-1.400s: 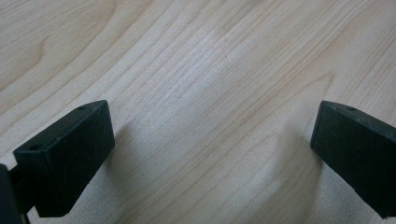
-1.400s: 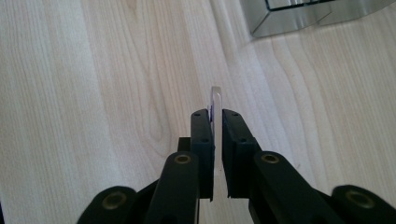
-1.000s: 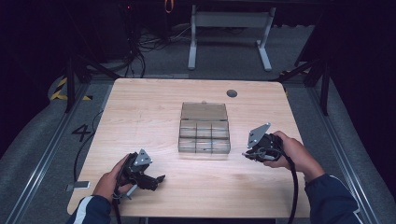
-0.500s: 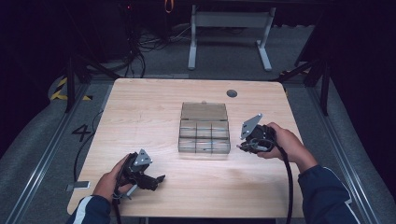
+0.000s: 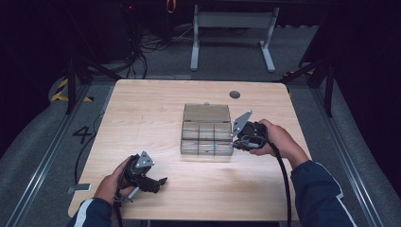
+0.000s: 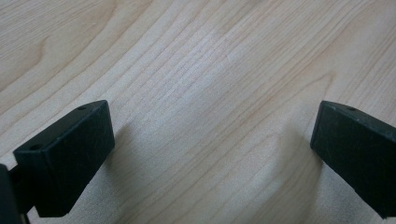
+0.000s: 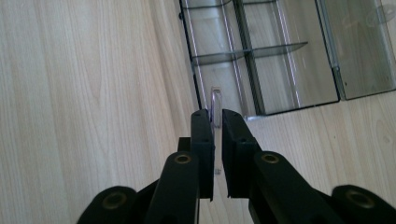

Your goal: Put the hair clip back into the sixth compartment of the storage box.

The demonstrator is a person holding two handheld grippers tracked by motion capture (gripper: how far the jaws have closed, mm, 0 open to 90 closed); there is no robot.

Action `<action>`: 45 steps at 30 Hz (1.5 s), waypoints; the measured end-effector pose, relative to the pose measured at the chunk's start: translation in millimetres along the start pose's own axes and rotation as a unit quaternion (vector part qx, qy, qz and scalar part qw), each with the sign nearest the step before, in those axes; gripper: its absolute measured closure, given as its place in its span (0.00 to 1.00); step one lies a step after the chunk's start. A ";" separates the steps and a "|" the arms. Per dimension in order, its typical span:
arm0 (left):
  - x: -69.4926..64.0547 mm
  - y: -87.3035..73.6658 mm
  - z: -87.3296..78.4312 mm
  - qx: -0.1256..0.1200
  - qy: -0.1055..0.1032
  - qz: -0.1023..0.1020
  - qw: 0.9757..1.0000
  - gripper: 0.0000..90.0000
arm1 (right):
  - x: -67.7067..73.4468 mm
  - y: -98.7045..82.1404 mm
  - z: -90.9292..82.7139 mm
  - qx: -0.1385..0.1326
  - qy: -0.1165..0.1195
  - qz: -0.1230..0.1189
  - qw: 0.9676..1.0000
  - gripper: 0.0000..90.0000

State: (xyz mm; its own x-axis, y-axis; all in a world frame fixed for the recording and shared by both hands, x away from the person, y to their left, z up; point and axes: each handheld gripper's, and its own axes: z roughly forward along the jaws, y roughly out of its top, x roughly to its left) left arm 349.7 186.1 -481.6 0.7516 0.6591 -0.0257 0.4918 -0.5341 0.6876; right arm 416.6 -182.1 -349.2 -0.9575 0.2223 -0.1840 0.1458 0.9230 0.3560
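- Now your right gripper (image 7: 215, 122) pinches a thin clear divider (image 7: 215, 100) edge-up, ready for slotting into the compartment box (image 5: 206, 135) mid-table.
- Your left gripper (image 5: 158, 182), jaws spread, rests aside, leaving room.

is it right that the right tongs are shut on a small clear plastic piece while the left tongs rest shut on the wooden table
Not quite. The left tongs are open, jaws wide apart over the pale wooden table, as the left gripper view shows. The right tongs are indeed shut on the small clear plastic piece.
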 end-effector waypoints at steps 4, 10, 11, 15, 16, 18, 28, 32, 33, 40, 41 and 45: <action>-0.1 0.0 -0.1 0.001 0.000 0.000 1.000 0.00 | -0.3 9.2 6.4 0.005 0.005 -0.007 1.000 0.94; 0.0 0.0 -0.1 0.001 0.000 0.000 1.000 0.00 | -0.4 18.3 12.8 0.008 0.007 -0.013 1.000 0.94; -0.1 0.0 -0.1 0.001 0.000 0.000 1.000 0.00 | -0.5 20.2 14.6 0.010 0.008 -0.013 1.000 0.94; -0.3 -0.2 -0.2 0.000 0.001 -0.001 1.000 0.00 | -1.7 27.9 19.5 0.010 0.011 -0.018 1.000 0.94; -0.3 -0.2 -0.2 0.000 0.001 -0.002 1.000 0.00 | -1.7 27.9 19.5 0.010 0.011 -0.018 1.000 0.94; -0.3 -0.2 -0.2 0.000 0.001 -0.001 1.000 0.00 | -2.0 30.4 22.1 0.013 0.011 -0.017 1.000 0.94; -0.5 -0.2 -0.2 0.000 0.002 -0.002 1.000 0.00 | -8.3 33.6 35.6 0.028 0.024 -0.012 0.999 0.94; -0.5 -0.2 -0.2 0.000 0.002 -0.002 1.000 0.00 | -10.7 32.0 40.3 0.029 0.027 -0.007 0.999 0.94; -0.5 -0.2 -0.2 0.000 0.002 -0.002 1.000 0.00 | -10.7 32.0 40.3 0.029 0.027 -0.007 0.999 0.94; -0.5 -0.2 -0.2 0.000 0.002 -0.002 1.000 0.00 | -12.4 31.4 51.3 0.037 0.030 -0.008 0.999 0.94; -0.4 -0.2 -0.2 0.000 0.002 -0.002 1.000 0.00 | -12.2 31.3 52.9 0.039 0.030 -0.009 0.999 0.94; -0.5 -0.2 -0.2 0.000 0.002 -0.002 1.000 0.00 | -12.4 30.9 56.1 0.042 0.032 -0.006 0.999 0.94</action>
State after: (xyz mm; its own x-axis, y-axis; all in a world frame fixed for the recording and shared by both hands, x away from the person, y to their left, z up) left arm 349.2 186.0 -481.6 0.7479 0.6632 -0.0263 0.4953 -0.5314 0.6872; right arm 446.9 -138.7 -387.3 -0.9728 0.1934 -0.1272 0.1525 0.9489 0.2762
